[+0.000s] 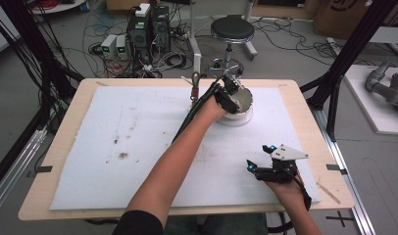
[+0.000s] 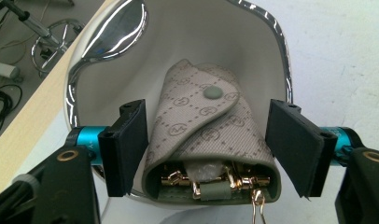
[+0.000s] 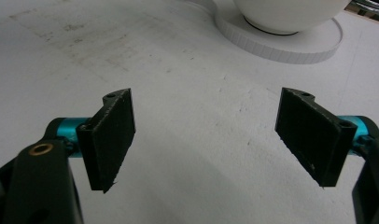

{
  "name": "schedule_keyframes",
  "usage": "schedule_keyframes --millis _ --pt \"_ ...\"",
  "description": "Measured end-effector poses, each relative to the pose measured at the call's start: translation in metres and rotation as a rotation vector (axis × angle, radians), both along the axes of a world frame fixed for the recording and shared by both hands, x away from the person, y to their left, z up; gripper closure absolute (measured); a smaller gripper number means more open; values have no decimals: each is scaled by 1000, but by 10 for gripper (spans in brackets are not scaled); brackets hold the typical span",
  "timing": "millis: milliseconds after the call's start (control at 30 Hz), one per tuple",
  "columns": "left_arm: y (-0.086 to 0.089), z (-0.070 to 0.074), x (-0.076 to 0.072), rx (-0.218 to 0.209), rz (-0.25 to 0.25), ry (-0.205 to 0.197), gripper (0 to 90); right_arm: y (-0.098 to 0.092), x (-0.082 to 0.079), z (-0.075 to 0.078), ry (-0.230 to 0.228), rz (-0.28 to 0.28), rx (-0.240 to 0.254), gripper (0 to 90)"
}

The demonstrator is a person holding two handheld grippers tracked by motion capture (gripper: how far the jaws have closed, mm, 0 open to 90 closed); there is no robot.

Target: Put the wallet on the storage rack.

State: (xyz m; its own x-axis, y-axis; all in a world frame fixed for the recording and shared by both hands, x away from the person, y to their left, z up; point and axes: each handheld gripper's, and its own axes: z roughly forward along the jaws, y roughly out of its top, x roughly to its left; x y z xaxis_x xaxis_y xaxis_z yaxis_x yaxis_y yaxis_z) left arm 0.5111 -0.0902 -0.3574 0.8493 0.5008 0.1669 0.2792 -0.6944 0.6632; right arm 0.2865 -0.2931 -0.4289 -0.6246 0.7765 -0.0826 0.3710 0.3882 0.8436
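1. Over the table's far edge, the left gripper (image 1: 230, 91) hangs above a white bowl (image 1: 245, 100); its jaws stand spread, pads clear of the pouch (image 2: 211, 135) on both sides.
2. Inside the bowl lies that pouch: woven beige cloth, monogram print, snap flap, gold clips at its open mouth.
3. Bowl is glossy with a chrome rim, on a ridged saucer (image 3: 290, 44).
4. Near the front right, the right gripper (image 1: 265, 159) gapes over bare, stained white foam (image 1: 138, 147), with open room around it.
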Motion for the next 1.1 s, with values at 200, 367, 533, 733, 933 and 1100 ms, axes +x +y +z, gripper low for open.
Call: schedule_keyframes --millis 200,367,533,733,933,1100 --pt "7 9 -4 -48 -9 -5 244 2 0 0 0 3 -2 205" --pt "16 16 -10 -89 -20 -16 202 3 0 0 0 5 -5 204" --pt "28 27 -19 -130 -33 -29 200 4 1 0 -4 5 -10 204" --pt "52 47 -37 -187 -49 -66 200 9 5 0 -8 6 -16 205" --pt "80 51 -51 -244 -39 -88 200 11 6 0 -8 4 -21 205" --pt "106 50 -67 -270 -30 -93 200 14 6 1 -15 -3 -18 205"
